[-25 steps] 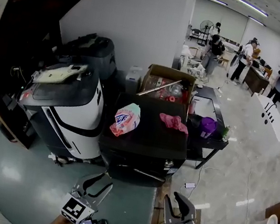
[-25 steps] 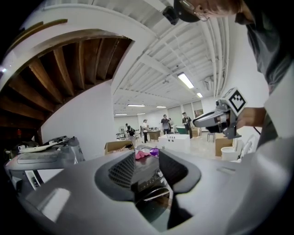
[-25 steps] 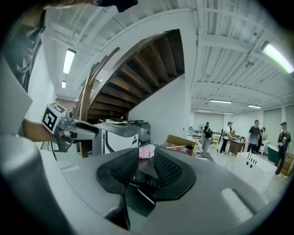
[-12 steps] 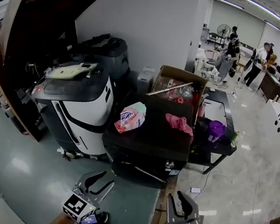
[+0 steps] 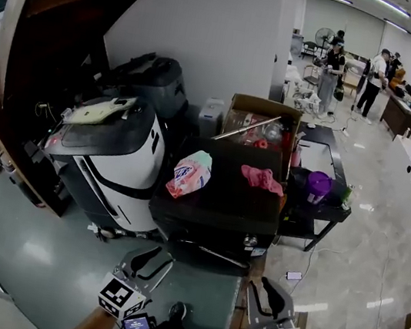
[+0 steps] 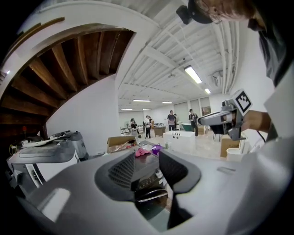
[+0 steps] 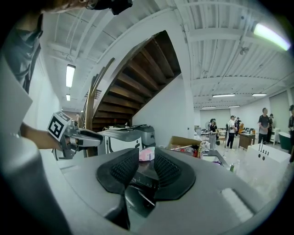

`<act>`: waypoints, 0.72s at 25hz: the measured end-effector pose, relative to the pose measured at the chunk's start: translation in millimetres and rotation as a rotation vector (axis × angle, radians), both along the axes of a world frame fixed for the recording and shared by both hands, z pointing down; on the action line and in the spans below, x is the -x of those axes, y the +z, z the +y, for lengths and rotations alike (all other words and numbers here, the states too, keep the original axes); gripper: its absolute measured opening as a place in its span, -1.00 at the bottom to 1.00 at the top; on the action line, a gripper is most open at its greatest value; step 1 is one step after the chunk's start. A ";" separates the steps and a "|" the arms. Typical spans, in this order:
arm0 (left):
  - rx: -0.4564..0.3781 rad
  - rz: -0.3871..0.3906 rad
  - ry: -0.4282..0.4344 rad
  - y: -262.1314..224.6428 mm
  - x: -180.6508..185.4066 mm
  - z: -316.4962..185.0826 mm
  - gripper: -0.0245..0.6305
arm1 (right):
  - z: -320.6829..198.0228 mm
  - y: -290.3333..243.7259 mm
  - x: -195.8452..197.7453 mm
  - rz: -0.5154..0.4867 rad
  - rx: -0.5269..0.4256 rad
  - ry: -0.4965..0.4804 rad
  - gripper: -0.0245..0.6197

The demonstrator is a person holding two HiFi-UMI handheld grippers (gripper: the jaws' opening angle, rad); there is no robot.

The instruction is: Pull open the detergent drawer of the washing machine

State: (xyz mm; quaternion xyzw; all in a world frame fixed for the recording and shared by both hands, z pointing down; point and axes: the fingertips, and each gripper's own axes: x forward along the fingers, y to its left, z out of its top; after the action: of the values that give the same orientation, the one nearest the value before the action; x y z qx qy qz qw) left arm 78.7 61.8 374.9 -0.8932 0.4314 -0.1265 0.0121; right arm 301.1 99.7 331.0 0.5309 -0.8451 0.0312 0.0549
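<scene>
Head view looks steeply down on a black washing machine [image 5: 214, 204] standing at the centre of the frame, its dark front turned toward the lower edge. The detergent drawer cannot be picked out on that front, which is too dark and foreshortened; only a pale bar [image 5: 214, 255] and a small knob [image 5: 249, 241] near its right end show there. On the machine's flat top lie a pink-and-white bag [image 5: 188, 174] toward the left and a crumpled pink cloth [image 5: 260, 178] toward the right, well apart. Behind the machine, toward the top of the frame, stands an open cardboard box [image 5: 266, 107]. A white-and-black appliance [image 5: 112, 160] is to the left and a purple container [image 5: 317, 185] to the right. The left gripper [image 5: 158, 260] sits at lower centre-left and the right gripper [image 5: 261, 286] at lower centre-right, both above the grey floor [image 5: 58, 252], short of the machine's front and touching nothing. In the left gripper view the jaws stand slightly apart with nothing between them, the machine's front showing through the gap. In the right gripper view the jaws are likewise a little apart and empty, framing the machine and the bag beyond. People [image 5: 377, 71] stand far off at upper right.
</scene>
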 end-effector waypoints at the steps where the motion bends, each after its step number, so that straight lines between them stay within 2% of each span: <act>1: 0.010 0.011 0.002 2.8 1.0 -5.5 -0.41 | -1.7 2.4 0.6 -0.008 0.005 0.001 -0.60; 6: 0.047 0.050 -0.003 19.7 21.6 -39.6 -0.41 | -15.0 6.0 14.6 -0.015 0.023 -0.001 -0.60; 11: 0.056 0.025 -0.012 39.9 43.5 -69.9 -0.41 | -39.5 19.2 31.2 0.000 0.062 0.015 -0.60; 18: 0.080 0.027 -0.006 61.9 78.1 -121.8 -0.41 | -87.3 38.0 75.9 -0.012 0.105 -0.005 -0.60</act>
State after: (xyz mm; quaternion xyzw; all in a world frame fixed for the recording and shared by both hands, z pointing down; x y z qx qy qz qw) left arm 0.5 -60.0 436.8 -0.8933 0.4286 -0.1319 -0.0300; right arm 225.3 12.4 369.0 0.5251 -0.8439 0.0785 0.0775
